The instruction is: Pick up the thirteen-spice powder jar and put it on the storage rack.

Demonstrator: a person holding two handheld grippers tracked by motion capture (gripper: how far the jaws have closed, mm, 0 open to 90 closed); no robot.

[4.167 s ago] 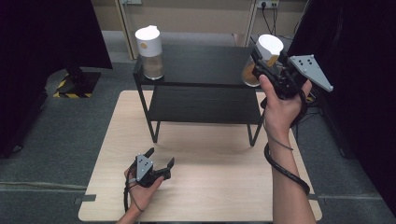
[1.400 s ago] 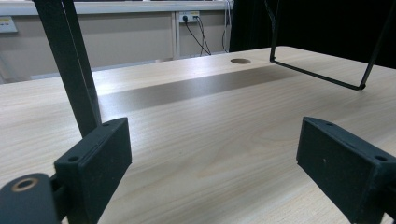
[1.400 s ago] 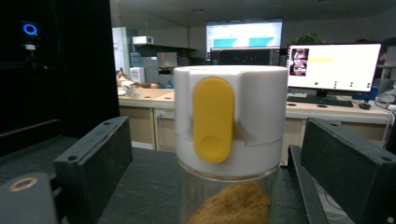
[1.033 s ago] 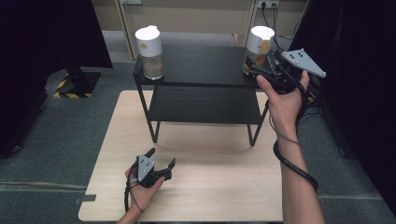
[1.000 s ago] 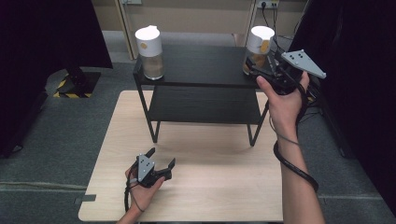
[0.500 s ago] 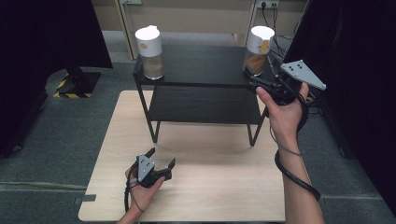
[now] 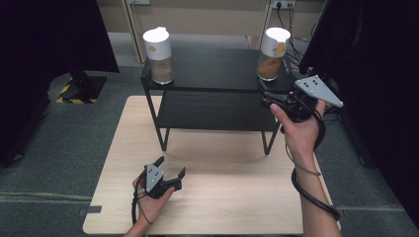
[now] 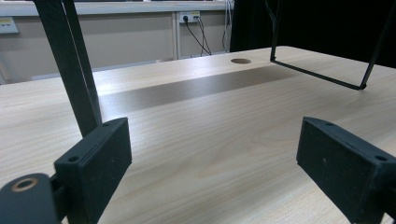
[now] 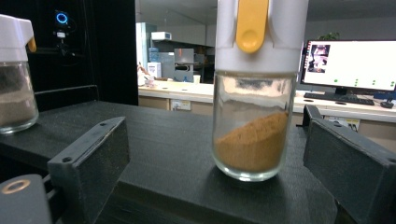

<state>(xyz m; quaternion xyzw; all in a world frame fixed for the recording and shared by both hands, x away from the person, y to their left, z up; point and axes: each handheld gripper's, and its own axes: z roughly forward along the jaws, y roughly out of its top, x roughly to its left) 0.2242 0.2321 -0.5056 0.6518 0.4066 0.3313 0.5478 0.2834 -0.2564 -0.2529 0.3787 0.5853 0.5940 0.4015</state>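
So here's where we are: the glass spice jar with the white cap and yellow tab, half full of orange-brown powder, stands upright at the right end of the top shelf of the black metal two-tier rack, close to the front edge. Our right gripper is right at that front edge with its jaws spread wide and holding nothing. In the right gripper view the jar sits dead ahead, just beyond the two black pads and between their lines, a touch toward the right-hand one. Its long axis is vertical, so we'd guess a straight push forward puts the glass body between the pads.

The left gripper is parked well apart, near the front edge of the light wooden table, also open and empty. A second glass jar with a white cap and greyish powder stands at the shelf's left end.
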